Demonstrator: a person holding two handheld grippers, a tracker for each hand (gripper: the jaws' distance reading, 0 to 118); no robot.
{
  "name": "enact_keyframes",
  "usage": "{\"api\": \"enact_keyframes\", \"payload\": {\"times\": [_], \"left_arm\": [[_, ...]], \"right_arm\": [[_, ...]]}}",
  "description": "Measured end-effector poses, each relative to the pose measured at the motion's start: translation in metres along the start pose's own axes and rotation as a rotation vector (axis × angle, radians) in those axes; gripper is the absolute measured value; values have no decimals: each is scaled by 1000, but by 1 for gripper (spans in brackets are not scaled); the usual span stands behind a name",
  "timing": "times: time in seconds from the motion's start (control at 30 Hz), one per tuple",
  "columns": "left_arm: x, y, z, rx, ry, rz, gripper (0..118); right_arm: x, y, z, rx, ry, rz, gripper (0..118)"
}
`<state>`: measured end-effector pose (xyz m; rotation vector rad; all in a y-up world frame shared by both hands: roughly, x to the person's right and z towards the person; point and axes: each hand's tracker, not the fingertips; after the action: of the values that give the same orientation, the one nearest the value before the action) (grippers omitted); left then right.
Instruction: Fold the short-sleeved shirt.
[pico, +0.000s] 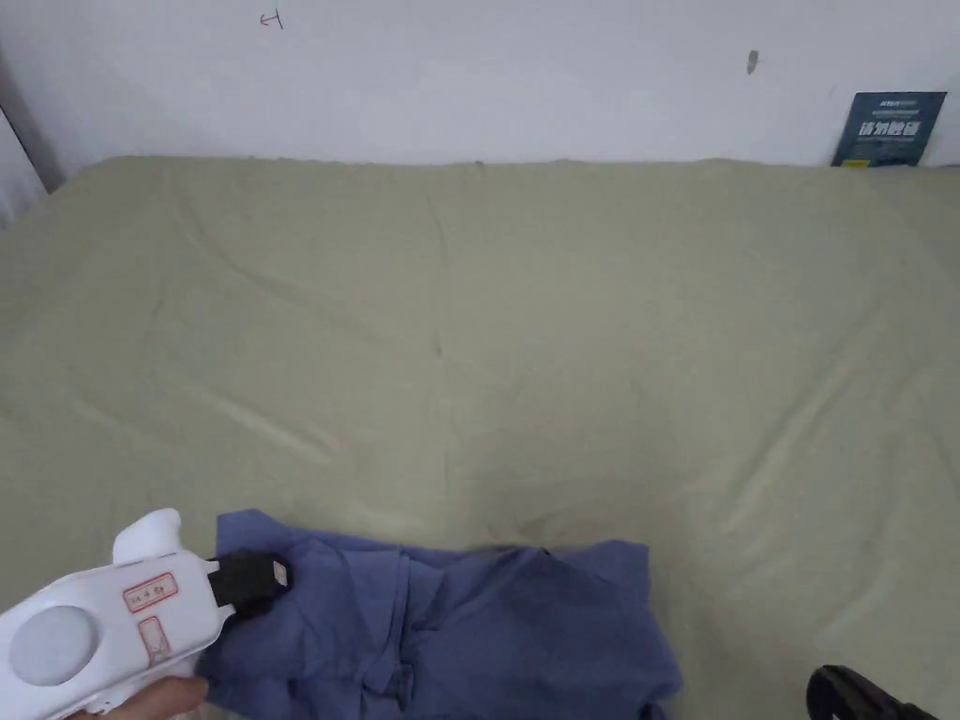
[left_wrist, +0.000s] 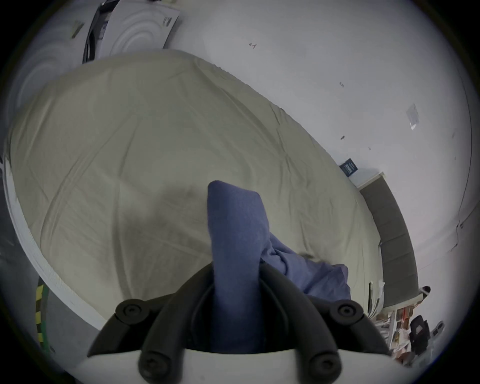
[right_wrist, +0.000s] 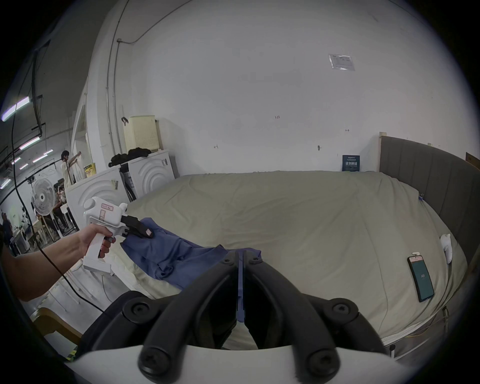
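The blue short-sleeved shirt lies bunched at the near edge of the bed. My left gripper is shut on its left corner; in the left gripper view a thick fold of the shirt stands up between the black jaws of that gripper. My right gripper is shut on a thin edge of the shirt, the jaws pressed together with blue cloth between them. In the head view the right gripper's black tip shows at the bottom right. The left gripper also shows in the right gripper view, held by a hand.
The pale green bed sheet stretches wide and wrinkled behind the shirt up to a white wall. A phone and a small white object lie on the bed's right side by the grey headboard. White cabinets stand to the left.
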<state>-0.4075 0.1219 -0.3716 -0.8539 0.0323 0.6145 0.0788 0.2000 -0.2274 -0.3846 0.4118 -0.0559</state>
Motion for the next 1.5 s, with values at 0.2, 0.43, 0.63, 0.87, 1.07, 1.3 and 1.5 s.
{"api": "enact_keyframes", "payload": {"times": [0.2, 0.43, 0.63, 0.87, 1.07, 1.3, 1.5], "left_arm": [[137, -66, -13, 3, -78, -165, 10], [197, -159, -118, -37, 104, -415, 10], [175, -131, -86, -53, -144, -385, 108], [129, -84, -7, 135, -367, -154, 108], [125, -115, -68, -9, -425, 10, 2], [151, -190, -138, -221, -408, 53, 2], [167, -180, -124, -190, -417, -88, 2]], "right_arm": [[6, -4, 19, 37, -17, 3, 5], [26, -10, 39, 65, -86, -41, 5], [38, -7, 46, 82, -102, -39, 5], [38, -12, 42, 71, -99, -57, 5], [35, -17, 39, 46, -88, -77, 4], [43, -15, 38, 28, -117, -72, 5], [44, -11, 33, 14, -111, -57, 5]]}}
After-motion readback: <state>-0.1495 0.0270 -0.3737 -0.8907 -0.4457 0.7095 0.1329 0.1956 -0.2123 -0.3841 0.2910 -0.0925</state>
